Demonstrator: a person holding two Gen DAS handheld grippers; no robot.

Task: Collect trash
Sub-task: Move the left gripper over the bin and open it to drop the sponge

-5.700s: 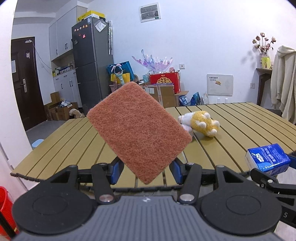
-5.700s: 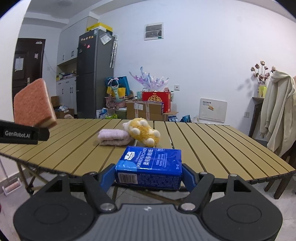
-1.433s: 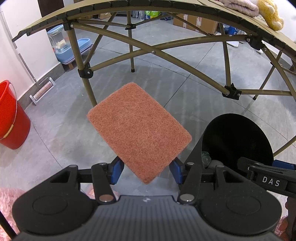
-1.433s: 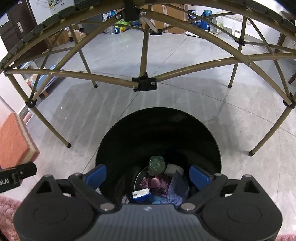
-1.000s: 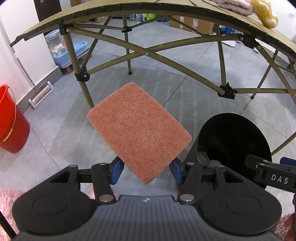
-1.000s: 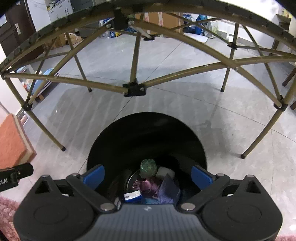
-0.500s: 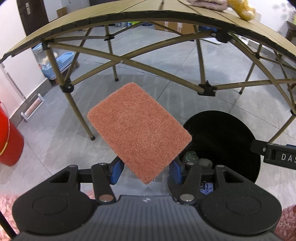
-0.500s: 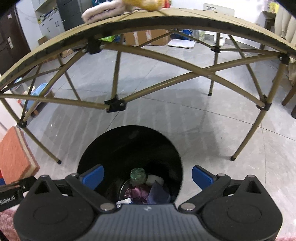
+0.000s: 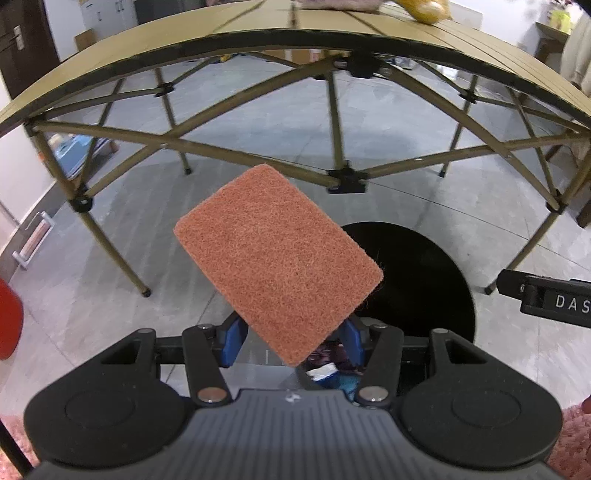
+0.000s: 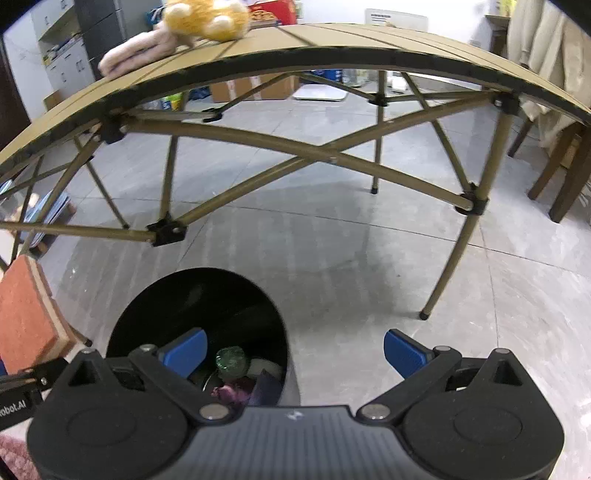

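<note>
My left gripper (image 9: pixel 291 338) is shut on an orange scouring sponge (image 9: pixel 277 258), which sticks up tilted between the blue pads. Beyond and below it stands a black trash bin (image 9: pixel 417 273) on the grey floor, with trash showing at its bottom. In the right wrist view the same black bin (image 10: pixel 166 299) lies under the left finger; a green crumpled piece (image 10: pixel 231 361) and purple wrapping (image 10: pixel 236 392) lie inside. My right gripper (image 10: pixel 293 352) is open and empty, over the bin's right rim. The sponge (image 10: pixel 26 314) shows at the left edge there.
A folding table (image 10: pixel 332 44) with tan slats and crossed legs arches over the floor ahead. A yellow plush toy (image 10: pixel 207 16) and a pink cloth (image 10: pixel 136 55) lie on it. A red bucket (image 9: pixel 9 319) stands at far left, a wooden chair (image 10: pixel 565 166) at right.
Both grippers have shifted sideways and rolled; the bin has slid left in the right wrist view and toward the centre behind the sponge in the left view. The grip on the sponge is unchanged.
</note>
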